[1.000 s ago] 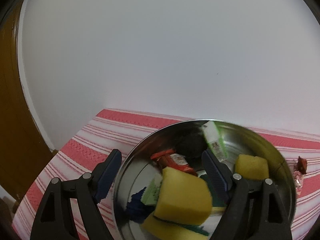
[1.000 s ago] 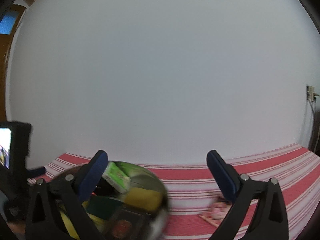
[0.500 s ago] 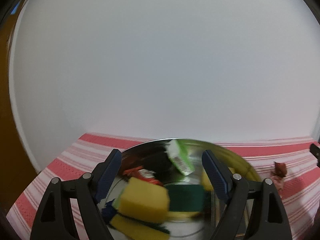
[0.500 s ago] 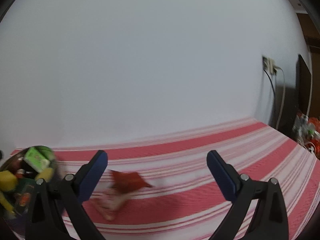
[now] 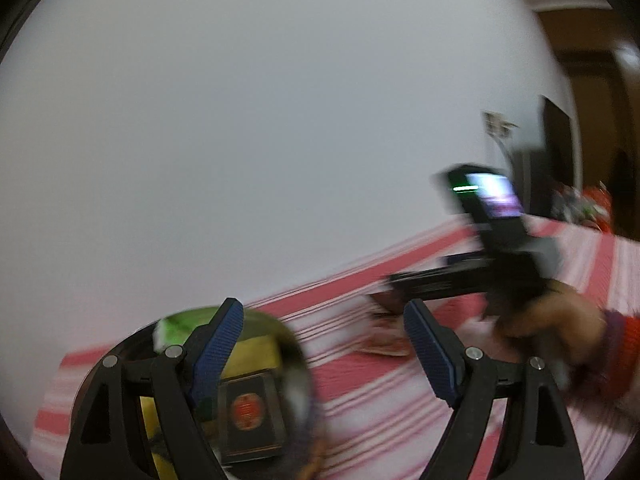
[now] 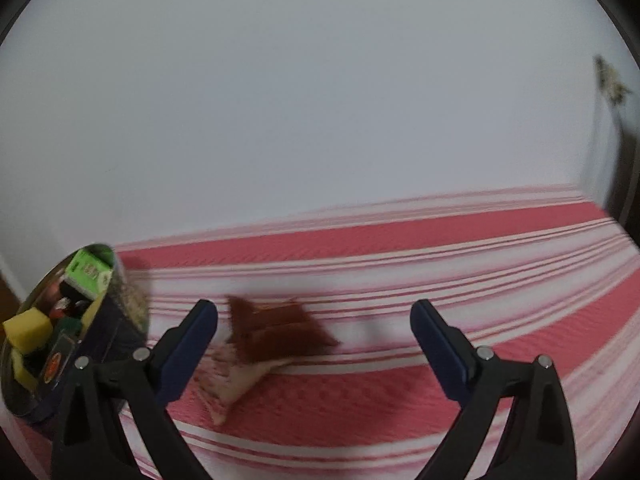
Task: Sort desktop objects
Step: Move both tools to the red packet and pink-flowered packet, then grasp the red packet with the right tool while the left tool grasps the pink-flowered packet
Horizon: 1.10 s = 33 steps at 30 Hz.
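Desktop objects mostly sit in the metal bowl (image 6: 24, 368) at lower left, two snack packets (image 6: 276, 332) remain on the striped cloth (image 6: 440, 384) at lower centre, and both the left gripper (image 5: 322, 356) and right gripper (image 6: 314, 344) gape wide, empty.

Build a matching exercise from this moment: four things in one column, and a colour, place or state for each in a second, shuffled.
Things:
1. metal bowl
2. brown packet
3. green carton
4. right gripper

Descriptions:
A. lying on the striped cloth, between the open jaws in the right wrist view
B. at the bowl's far rim
C. open, holding nothing
D. holds yellow sponges and other items

Pairs: 1-D, 2-A, 3-B, 4-C
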Tool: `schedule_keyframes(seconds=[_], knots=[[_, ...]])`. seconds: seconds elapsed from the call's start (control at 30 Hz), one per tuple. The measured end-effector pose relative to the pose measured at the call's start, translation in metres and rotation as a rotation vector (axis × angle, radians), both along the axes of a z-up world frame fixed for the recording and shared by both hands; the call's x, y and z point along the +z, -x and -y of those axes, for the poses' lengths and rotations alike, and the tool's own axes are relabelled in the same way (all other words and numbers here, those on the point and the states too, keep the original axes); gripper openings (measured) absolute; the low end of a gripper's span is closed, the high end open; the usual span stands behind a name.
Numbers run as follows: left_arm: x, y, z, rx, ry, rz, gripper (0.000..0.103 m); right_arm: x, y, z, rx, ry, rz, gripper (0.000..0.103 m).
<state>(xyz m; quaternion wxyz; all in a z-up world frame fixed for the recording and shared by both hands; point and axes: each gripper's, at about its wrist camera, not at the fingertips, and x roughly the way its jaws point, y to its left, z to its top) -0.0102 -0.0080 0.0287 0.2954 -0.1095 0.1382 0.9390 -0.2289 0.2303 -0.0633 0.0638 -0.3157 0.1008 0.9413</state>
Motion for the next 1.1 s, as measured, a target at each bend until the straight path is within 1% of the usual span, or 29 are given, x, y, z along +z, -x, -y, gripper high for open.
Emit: schedule_keyframes(seconds=[0.03, 0.07, 0.2, 0.23, 0.27, 0.3, 0.37, 0.4, 0.43, 0.5, 0.53, 0.6, 0.7, 0.77, 0.87, 0.93, 0.97, 1.03, 1.1], knots=[[-0.002, -0.002, -0.005, -0.016, 0.010, -0.005, 0.084, -0.004, 0.008, 0.001, 0.010, -0.010, 0.033, 0.098], [-0.003, -0.005, -0.011, -0.037, 0.020, -0.003, 0.084, -0.009, 0.016, 0.001, 0.021, -0.014, 0.071, 0.096], [-0.009, -0.006, -0.025, -0.070, 0.038, 0.022, 0.084, -0.021, 0.032, -0.004, 0.044, 0.009, 0.130, 0.089], [-0.010, -0.008, -0.028, -0.069, 0.044, 0.024, 0.084, -0.024, 0.034, -0.006, 0.048, 0.018, 0.149, 0.084], [-0.011, -0.012, -0.031, -0.073, 0.048, 0.029, 0.084, -0.026, 0.036, -0.006, 0.053, 0.029, 0.166, 0.072], [-0.011, -0.012, -0.036, -0.073, 0.050, 0.037, 0.084, -0.029, 0.037, -0.008, 0.054, 0.038, 0.179, 0.069], [-0.013, -0.010, -0.041, -0.076, 0.045, 0.063, 0.084, -0.029, 0.036, -0.013, 0.044, 0.048, 0.176, 0.063], [-0.015, -0.003, -0.044, -0.078, 0.040, 0.082, 0.084, -0.028, 0.034, -0.015, 0.044, 0.037, 0.177, 0.061], [-0.015, -0.001, -0.050, -0.083, 0.036, 0.100, 0.084, -0.028, 0.034, -0.014, 0.041, 0.022, 0.185, 0.053], [-0.016, 0.000, -0.058, -0.094, 0.038, 0.136, 0.084, -0.024, 0.027, -0.024, 0.025, 0.023, 0.190, 0.051], [-0.017, 0.004, -0.059, -0.097, 0.045, 0.148, 0.084, -0.021, 0.025, -0.031, 0.012, 0.048, 0.183, 0.050], [-0.019, 0.005, -0.077, -0.089, 0.072, 0.163, 0.084, -0.013, 0.017, -0.046, -0.028, 0.105, 0.155, 0.049], [-0.022, 0.016, -0.104, -0.062, 0.135, 0.187, 0.084, 0.004, -0.004, -0.078, -0.124, 0.179, 0.069, 0.050], [-0.024, 0.028, -0.122, -0.037, 0.179, 0.210, 0.084, 0.012, -0.018, -0.099, -0.198, 0.211, 0.016, 0.050], [-0.035, 0.061, -0.145, 0.027, 0.237, 0.309, 0.084, 0.018, -0.036, -0.124, -0.278, 0.261, -0.036, 0.050], [-0.049, 0.085, -0.161, 0.107, 0.295, 0.364, 0.084, 0.025, -0.046, -0.132, -0.311, 0.274, -0.068, 0.050], [-0.055, 0.094, -0.167, 0.135, 0.332, 0.372, 0.084, 0.028, -0.049, -0.133, -0.320, 0.268, -0.080, 0.050], [-0.064, 0.105, -0.177, 0.163, 0.380, 0.376, 0.084, 0.033, -0.052, -0.134, -0.322, 0.247, -0.098, 0.050], [-0.072, 0.114, -0.182, 0.204, 0.412, 0.383, 0.084, 0.037, -0.055, -0.133, -0.320, 0.240, -0.114, 0.050]])
